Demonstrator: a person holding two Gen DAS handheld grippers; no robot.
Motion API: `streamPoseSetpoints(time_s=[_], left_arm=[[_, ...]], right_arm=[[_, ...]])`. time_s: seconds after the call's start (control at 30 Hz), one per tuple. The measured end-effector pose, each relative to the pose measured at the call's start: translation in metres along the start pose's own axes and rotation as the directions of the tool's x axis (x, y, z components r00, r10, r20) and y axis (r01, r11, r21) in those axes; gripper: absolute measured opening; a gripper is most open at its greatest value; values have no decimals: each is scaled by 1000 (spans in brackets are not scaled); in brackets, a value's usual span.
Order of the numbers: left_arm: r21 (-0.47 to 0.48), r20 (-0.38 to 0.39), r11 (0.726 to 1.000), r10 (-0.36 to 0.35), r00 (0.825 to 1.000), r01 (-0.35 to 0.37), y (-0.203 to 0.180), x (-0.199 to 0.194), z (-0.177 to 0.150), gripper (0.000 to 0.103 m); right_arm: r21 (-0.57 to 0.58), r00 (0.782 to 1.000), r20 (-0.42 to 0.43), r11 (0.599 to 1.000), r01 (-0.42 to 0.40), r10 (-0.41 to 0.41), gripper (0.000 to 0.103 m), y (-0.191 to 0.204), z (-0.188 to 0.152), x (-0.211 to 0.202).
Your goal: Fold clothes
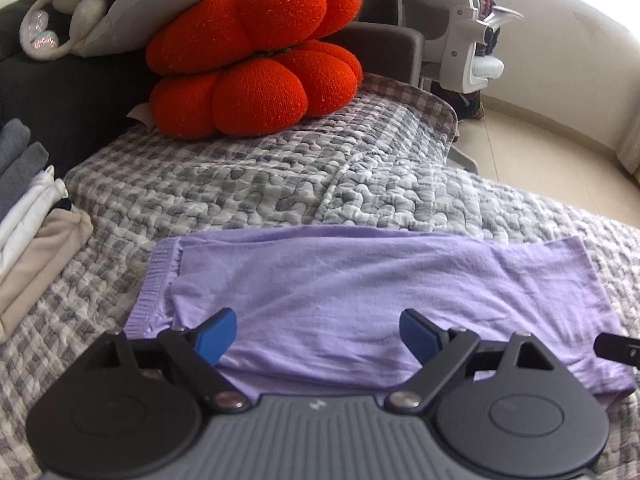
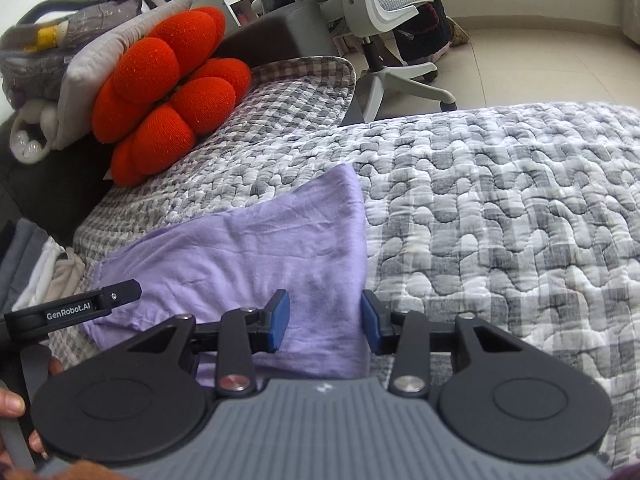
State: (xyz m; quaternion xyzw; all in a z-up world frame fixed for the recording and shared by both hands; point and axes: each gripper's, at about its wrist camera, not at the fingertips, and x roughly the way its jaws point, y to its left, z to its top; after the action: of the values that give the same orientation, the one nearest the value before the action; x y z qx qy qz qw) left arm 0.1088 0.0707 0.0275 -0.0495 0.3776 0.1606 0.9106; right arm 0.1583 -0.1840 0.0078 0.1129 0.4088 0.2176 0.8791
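Observation:
A lilac garment (image 1: pixel 360 288) lies folded into a flat rectangle on the grey checked quilt (image 1: pixel 240 184), its ribbed hem at the left end. My left gripper (image 1: pixel 318 334) hovers open over its near edge, blue pads wide apart with nothing between them. In the right wrist view the same garment (image 2: pixel 248 256) stretches from the lower middle toward the left. My right gripper (image 2: pixel 325 322) is open over the garment's right end, fingers straddling the cloth's right edge without pinching it. The left gripper's finger (image 2: pixel 80 304) shows at the left edge of that view.
Two red pumpkin cushions (image 1: pixel 256 56) sit at the back on the quilt, against a dark sofa. A stack of folded grey, white and beige clothes (image 1: pixel 32 216) lies at the left. A white office chair (image 2: pixel 384 20) stands on the tiled floor beyond. A hand (image 2: pixel 12 404) grips the handle.

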Motion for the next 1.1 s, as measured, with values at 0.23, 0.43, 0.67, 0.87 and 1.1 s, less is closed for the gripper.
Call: streamPoseSetpoints(time_s=[0.23,0.43,0.67,0.87,1.1], left_arm=[[33,5,999,14,1000,-14,-6,0,-2,90],[55,-3,998,20,1000,-20,-10,1,-3,90],[56,-2,998,23,1000,-23,-10,0,-3,90],[58,-7,998,23,1000,-22,-10,0,-3,90],[22,2,1000,7,1000,-7,-3,-3,-1,90]], right_arm=[[-43,1000,3,999,30,-30,24,2,-1,3],[-142,997,17,986,82,-80,11,12,-4,6],[-145,996,49,986,83,-77,8,18,-3,-1],[-153,997,18,985,75,-73,11,14,-5,7],[-71,999,24,997,29,-27,18,2,-1,3]])
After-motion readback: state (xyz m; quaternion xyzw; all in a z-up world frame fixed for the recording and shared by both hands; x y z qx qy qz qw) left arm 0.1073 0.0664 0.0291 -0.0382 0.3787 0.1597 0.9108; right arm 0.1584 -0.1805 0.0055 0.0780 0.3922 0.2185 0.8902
